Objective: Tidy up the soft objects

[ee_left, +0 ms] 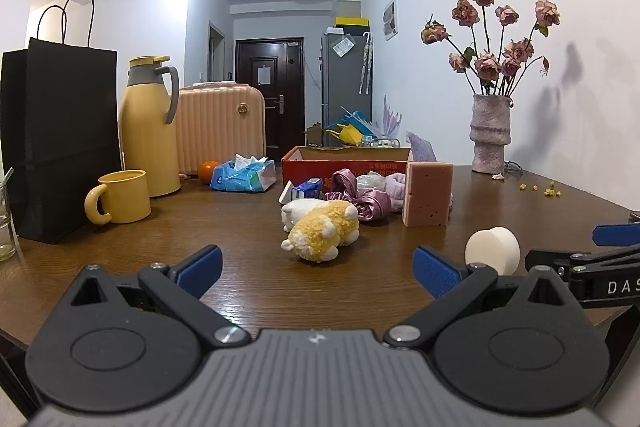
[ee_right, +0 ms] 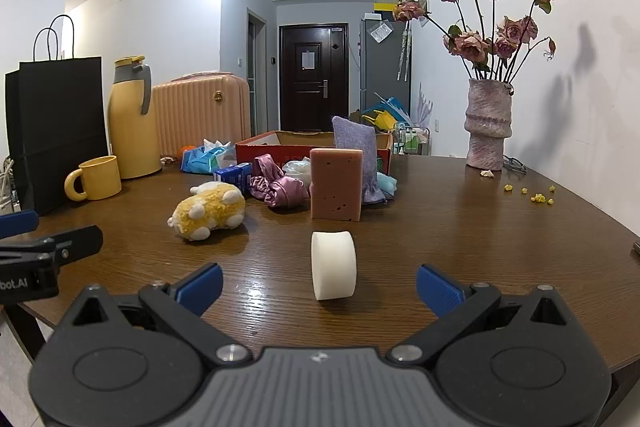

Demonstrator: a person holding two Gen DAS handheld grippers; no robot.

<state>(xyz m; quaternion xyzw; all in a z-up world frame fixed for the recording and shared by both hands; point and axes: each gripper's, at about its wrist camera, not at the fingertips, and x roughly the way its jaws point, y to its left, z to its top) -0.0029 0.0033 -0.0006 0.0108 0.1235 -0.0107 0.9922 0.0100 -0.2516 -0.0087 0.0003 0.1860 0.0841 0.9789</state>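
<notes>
A yellow-and-white plush toy (ee_left: pixel 322 229) (ee_right: pixel 210 211) lies on the brown table, a white plush (ee_left: pixel 298 211) behind it. Purple satin scrunchies (ee_left: pixel 360 195) (ee_right: pixel 278 187), a pink sponge block (ee_left: pixel 427 194) (ee_right: pixel 336 183) standing upright and a lilac cloth (ee_right: pixel 356 147) cluster before a red cardboard box (ee_left: pixel 344 163) (ee_right: pixel 280 143). A white round sponge (ee_left: pixel 493 250) (ee_right: pixel 333 265) stands on edge nearest me. My left gripper (ee_left: pixel 318 271) is open, short of the yellow plush. My right gripper (ee_right: pixel 320 287) is open, its fingertips either side of the white sponge without touching it.
At the left stand a black paper bag (ee_left: pixel 60 139), a yellow thermos (ee_left: pixel 150 127), a yellow mug (ee_left: pixel 120 197) and a glass (ee_left: pixel 6 223). A blue tissue pack (ee_left: pixel 244 177) and an orange (ee_left: pixel 208 171) lie farther back. A vase of dried roses (ee_left: pixel 490 135) stands right, yellow crumbs (ee_left: pixel 544 189) nearby.
</notes>
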